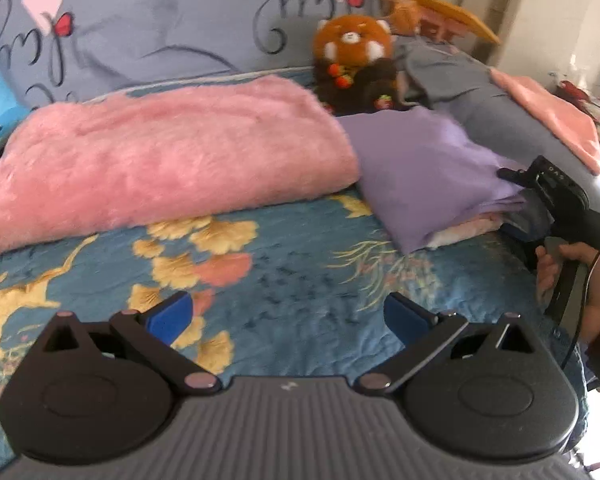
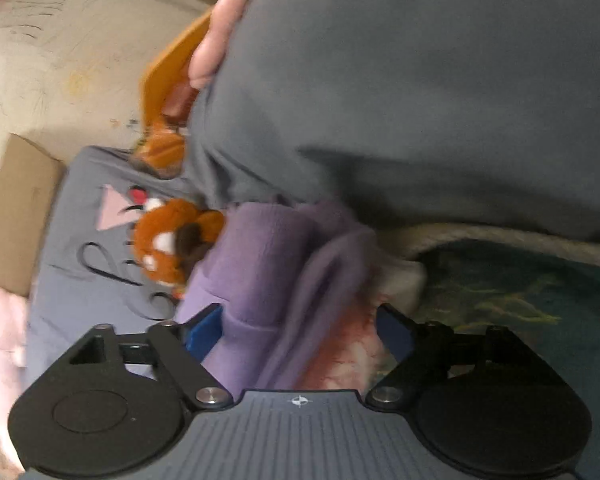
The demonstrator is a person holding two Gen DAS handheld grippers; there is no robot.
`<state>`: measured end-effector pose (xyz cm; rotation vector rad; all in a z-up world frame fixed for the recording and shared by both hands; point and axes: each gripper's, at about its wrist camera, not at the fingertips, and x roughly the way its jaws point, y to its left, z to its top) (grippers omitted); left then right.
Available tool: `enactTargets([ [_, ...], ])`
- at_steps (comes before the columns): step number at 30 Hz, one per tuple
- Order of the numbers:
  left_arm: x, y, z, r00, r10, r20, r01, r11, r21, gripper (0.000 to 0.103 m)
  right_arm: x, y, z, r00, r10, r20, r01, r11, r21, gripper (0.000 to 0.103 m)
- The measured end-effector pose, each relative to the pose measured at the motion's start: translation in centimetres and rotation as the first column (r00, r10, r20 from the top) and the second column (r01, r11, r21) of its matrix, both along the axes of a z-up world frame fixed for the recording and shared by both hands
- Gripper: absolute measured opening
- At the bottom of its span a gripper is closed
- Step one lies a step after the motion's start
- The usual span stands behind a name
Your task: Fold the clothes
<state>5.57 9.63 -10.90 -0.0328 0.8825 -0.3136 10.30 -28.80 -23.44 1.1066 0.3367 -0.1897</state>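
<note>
Left wrist: left tool [image 1: 288, 316] spread wide, empty, above bedspread [image 1: 284, 276].

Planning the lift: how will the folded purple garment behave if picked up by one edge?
The purple garment looks soft and creased, so probably floppy. It is folded in layers, so it may unfold. Likely light.

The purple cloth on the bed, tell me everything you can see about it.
The purple cloth is a soft, plain lilac garment, folded into several layers. It lies on the blue patterned bedspread, right of the pink fluffy blanket and in front of the red panda plush. It tops a small stack, with pale pink fabric showing beneath. The right gripper is open, its fingers astride the folded edge; grey cloth lies behind.
</note>
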Motion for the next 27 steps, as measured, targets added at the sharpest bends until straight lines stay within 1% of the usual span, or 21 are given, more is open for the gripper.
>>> enactTargets([
  [1,0.1,0.3,-0.2,1.0,0.007,-0.011,-0.007,1.0,-0.004,0.103,0.2,0.0,0.4,1.0,0.011,0.023,-0.011,1.0,-0.015,0.068],
  [2,0.1,0.5,-0.4,1.0,0.011,-0.019,-0.011,1.0,-0.003,0.103,0.4,0.0,0.6,0.999,0.013,0.037,-0.013,1.0,-0.012,0.067],
  [4,0.2,0.6,-0.7,1.0,0.012,-0.025,-0.012,1.0,0.0,0.103,0.9,-0.2,0.8,0.998,0.012,0.054,-0.013,1.0,0.006,0.067],
  [5,0.4,0.5,-0.8,1.0,0.011,-0.029,-0.011,1.0,-0.002,0.103,1.4,-0.5,0.3,1.0,-0.002,0.029,0.001,0.999,0.053,0.075],
  [7,0.6,0.3,-1.0,0.999,0.007,-0.042,-0.008,1.0,-0.013,0.103,2.5,-0.9,-1.0,0.999,-0.029,-0.033,0.035,0.985,0.168,0.084],
  [9,0.5,0.0,-1.0,0.999,-0.005,-0.044,0.004,1.0,-0.025,0.103,3.5,-0.8,-1.2,0.998,-0.044,-0.04,0.051,0.979,0.196,0.086],
  [10,0.4,-0.2,-1.0,0.999,-0.015,-0.041,0.014,1.0,-0.028,0.103,4.1,-0.7,-1.1,0.998,-0.047,-0.044,0.054,0.979,0.196,0.082],
  [11,0.2,-0.4,-0.9,0.999,-0.024,-0.036,0.023,0.999,-0.026,0.103,4.7,-0.5,-0.7,0.998,-0.036,-0.045,0.043,0.986,0.164,0.062],
  [12,0.0,-0.5,-0.9,0.999,-0.031,-0.034,0.031,0.999,-0.022,0.103,5.2,-0.3,-0.2,0.999,-0.027,-0.047,0.033,0.99,0.139,0.053],
  [13,-0.1,-0.7,-1.0,0.999,-0.038,-0.032,0.037,0.999,-0.017,0.103,5.6,-0.2,0.3,0.998,-0.026,-0.048,0.032,0.992,0.124,0.045],
  [14,-0.2,-0.7,-1.0,0.999,-0.042,-0.034,0.042,0.999,-0.015,0.103,5.9,-0.1,0.8,0.998,-0.025,-0.049,0.03,0.994,0.108,0.041],
  [16,-0.3,-0.6,-1.4,0.998,-0.041,-0.043,0.04,0.999,-0.017,0.103,6.2,0.3,2.3,0.999,-0.019,-0.047,0.022,0.998,0.066,0.038],
  [19,-0.4,0.0,-2.0,0.998,-0.021,-0.055,0.019,0.999,-0.039,0.103,6.5,1.3,5.1,0.999,0.03,-0.044,-0.032,0.998,-0.054,0.034],
  [23,-0.6,1.2,-2.6,0.998,0.015,-0.066,-0.02,0.997,-0.081,0.103,6.9,2.7,9.2,0.995,0.101,0.001,-0.1,0.987,-0.124,0.034],
  [27,-0.6,2.4,-3.1,0.996,0.043,-0.074,-0.052,0.991,-0.126,0.103,7.5,4.2,13.3,0.985,0.171,0.034,-0.162,0.969,-0.186,0.033],
])
